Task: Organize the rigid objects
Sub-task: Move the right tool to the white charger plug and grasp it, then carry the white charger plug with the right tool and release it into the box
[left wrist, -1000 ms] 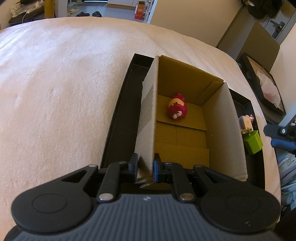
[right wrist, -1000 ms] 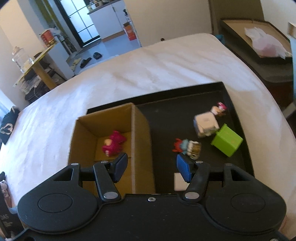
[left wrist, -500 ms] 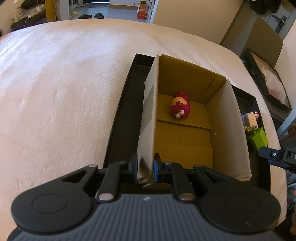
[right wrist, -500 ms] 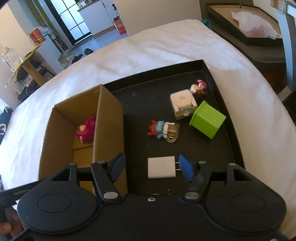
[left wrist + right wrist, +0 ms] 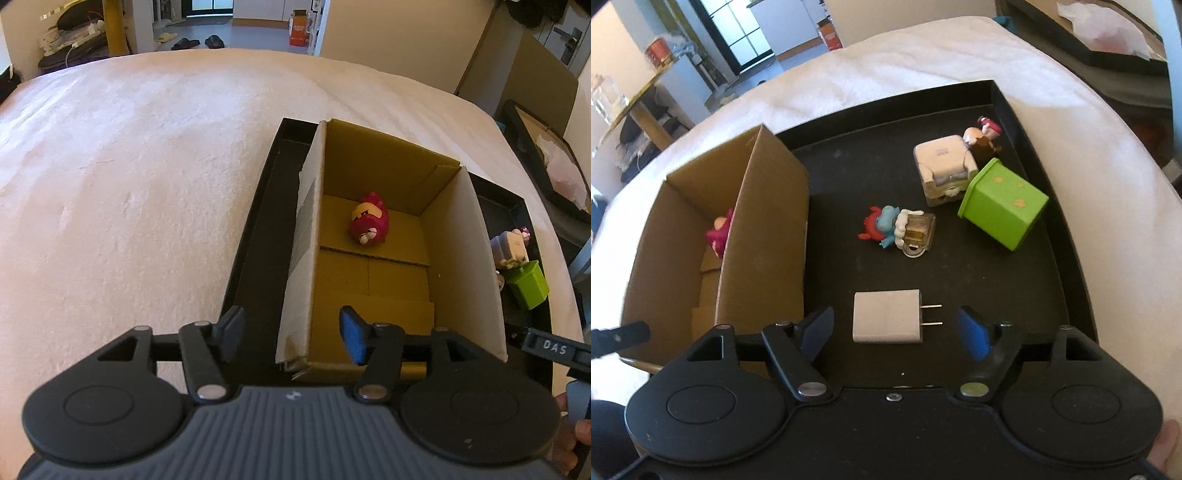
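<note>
Toys and a charger are what I am sorting: my right tongs stand wide open and hold nothing, with one white plug adapter lying flat on the tray between the two fingers, its two prongs pointing at the blue pad and touching neither side. Beyond it on the tray lie four more pieces: one red-and-blue figure on its side, one cream cube toy, one small figure with a pink cap just behind that cube, and one green cube tipped against the cube toy. My left tongs are also spread apart and empty, straddling the near left corner of the one cardboard box, which stands in the tray's left part. Inside the box one red plush-looking toy lies on the floor flaps toward the far end. The tray rests on a bed with a pale cover.
</note>
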A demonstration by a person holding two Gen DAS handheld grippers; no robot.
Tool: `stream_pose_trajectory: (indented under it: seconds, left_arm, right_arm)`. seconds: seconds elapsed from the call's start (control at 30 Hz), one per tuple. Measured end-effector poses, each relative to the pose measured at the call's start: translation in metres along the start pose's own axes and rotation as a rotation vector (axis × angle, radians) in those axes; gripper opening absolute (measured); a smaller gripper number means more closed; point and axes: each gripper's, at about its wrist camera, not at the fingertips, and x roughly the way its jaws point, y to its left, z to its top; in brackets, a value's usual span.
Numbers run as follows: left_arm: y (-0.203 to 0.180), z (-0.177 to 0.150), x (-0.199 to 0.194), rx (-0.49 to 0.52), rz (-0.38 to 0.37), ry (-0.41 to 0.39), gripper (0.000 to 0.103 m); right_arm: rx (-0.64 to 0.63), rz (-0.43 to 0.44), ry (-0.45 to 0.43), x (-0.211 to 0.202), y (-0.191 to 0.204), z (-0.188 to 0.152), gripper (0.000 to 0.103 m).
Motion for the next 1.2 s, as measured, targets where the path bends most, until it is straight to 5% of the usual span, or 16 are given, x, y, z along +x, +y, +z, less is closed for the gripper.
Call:
stream_pose_trajectory:
  seconds: [0.4, 0.5, 1.2]
  left_arm:
    - [-0.007, 0.000, -0.003, 0.003, 0.034, -0.006, 0.059]
    - [-0.006, 0.001, -0.005, -0.010, 0.027, -0.009, 0.059]
    - [0.003, -0.001, -0.013, -0.064, 0.017, -0.030, 0.060]
  right_arm:
    - [-0.079, -0.044, 0.031, 0.022, 0.012, -0.010, 0.073]
    - [-0.149, -0.089, 0.006, 0.021, 0.019, -0.015, 0.061]
    - [-0.143, -0.018, -0.113, -0.043, 0.032, 0.001, 0.061]
